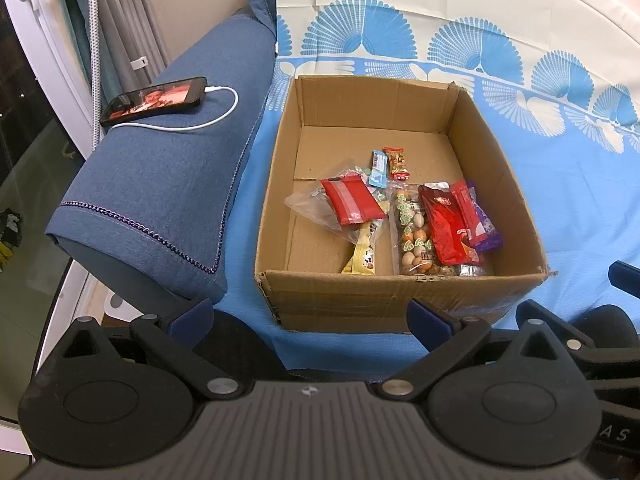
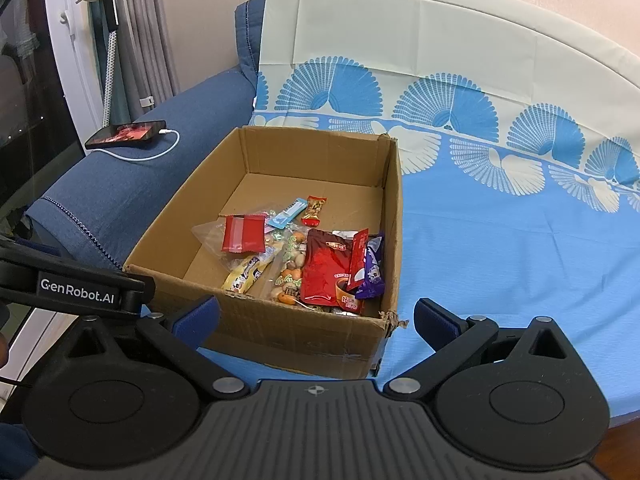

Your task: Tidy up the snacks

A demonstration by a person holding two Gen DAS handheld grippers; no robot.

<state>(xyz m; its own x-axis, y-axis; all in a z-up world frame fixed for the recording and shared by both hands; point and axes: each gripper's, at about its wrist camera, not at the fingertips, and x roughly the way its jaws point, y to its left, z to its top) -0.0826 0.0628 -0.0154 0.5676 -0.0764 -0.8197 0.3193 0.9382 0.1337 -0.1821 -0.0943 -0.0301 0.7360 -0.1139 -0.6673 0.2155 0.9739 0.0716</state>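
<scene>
Both the left gripper (image 1: 310, 314) and the right gripper (image 2: 316, 316) hang wide open and empty just short of the cardboard box (image 1: 384, 300), where the snacks (image 1: 404, 216) already lie piled, so little seems left undone.

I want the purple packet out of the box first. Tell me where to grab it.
Grip the purple packet by its raised upper crimped end, coming straight down from above. It leans against the cardboard box wall, partly over the big red pouch, so side access is blocked.
</scene>
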